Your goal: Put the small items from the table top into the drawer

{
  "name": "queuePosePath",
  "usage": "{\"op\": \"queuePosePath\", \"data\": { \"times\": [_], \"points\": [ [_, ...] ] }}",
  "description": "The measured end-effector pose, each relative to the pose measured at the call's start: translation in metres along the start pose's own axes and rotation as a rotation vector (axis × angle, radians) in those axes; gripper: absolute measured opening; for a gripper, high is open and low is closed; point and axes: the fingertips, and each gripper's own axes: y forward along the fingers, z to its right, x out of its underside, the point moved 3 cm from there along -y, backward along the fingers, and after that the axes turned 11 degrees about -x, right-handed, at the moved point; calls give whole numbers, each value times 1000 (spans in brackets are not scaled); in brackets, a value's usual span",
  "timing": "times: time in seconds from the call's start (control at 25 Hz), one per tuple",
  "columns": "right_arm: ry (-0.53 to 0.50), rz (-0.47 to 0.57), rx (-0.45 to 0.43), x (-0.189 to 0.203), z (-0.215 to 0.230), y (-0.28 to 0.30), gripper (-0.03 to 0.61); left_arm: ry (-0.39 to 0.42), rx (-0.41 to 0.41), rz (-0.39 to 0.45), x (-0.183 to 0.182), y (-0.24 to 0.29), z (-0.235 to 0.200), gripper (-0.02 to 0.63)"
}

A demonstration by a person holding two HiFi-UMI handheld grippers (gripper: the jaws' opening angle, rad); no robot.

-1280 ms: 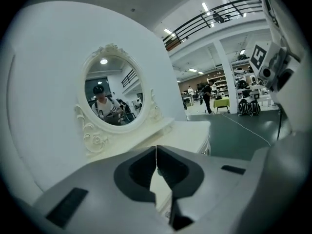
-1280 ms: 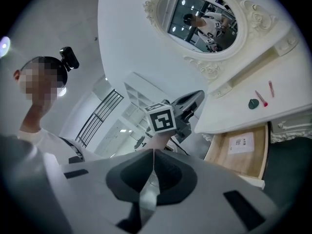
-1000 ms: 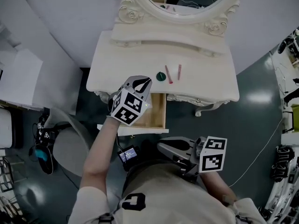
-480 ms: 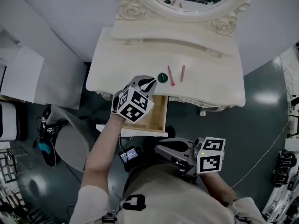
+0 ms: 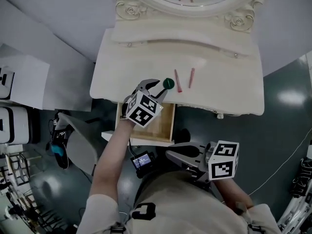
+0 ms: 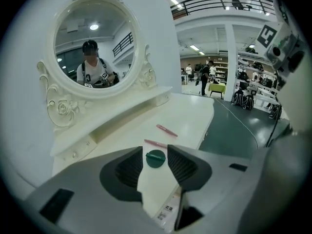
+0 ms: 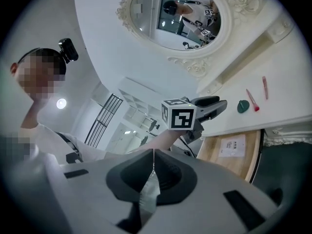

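Plainly the next target is the green round cap (image 5: 168, 84), which lies on the white counter (image 5: 122, 67) just behind the back right corner of the open drawer (image 5: 163, 126). Two pink sticks (image 5: 177, 80) lie on the same counter a little further from the drawer on that side, apart from each other and untouched.

The left tongs (image 5: 160, 88) reach over the drawer's back edge, tilted down, with their jaws apart. In the left gripper view the cap sits framed in the gap between the jaw tips, but the pads do not press on it, so this looks like lining up for a pinch rather than a grip.

The right tongs (image 7: 153, 167) are held on the near side of the drawer, close to the person's body, jaws together on nothing. They are probably just waiting out of the way.

A second ago the left tongs hung over the drawer's left part with their jaws together. Since then they have come down toward the drawer's back right corner and the jaws have just been opening. The cap and both sticks lie as they did.
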Motion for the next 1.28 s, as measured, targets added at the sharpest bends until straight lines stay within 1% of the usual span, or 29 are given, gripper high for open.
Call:
{"op": "queuePosePath", "data": {
  "times": [0.08, 0.16, 0.48, 0.72, 0.8, 0.92, 1.16, 1.28],
  "points": [
    [12, -2, -6, -3, 6, -9, 30, 1, 2, -35, 4, 11, 4, 210],
    [24, -6, -9, -4, 13, -19, 30, 0, 2, -65, 8, 23, 8, 216],
    [33, -2, -14, -16, 28, -47, 31, -4, -20, -138, 15, 66, 14, 216],
    [47, 7, -1, -20, 33, -59, 31, -16, -10, -204, 28, 88, 12, 216],
    [51, 12, 2, -21, 34, -61, 29, -38, 5, -229, 34, 93, 11, 216],
    [54, 15, 5, -23, 37, -63, 30, -93, 24, -248, 40, 98, 10, 222],
    [59, 19, 11, -28, 40, -60, 31, -119, 41, -248, 42, 101, 9, 222],
    [62, 17, 10, -28, 42, -55, 31, -173, 55, -237, 45, 102, 8, 222]
  ]
}}
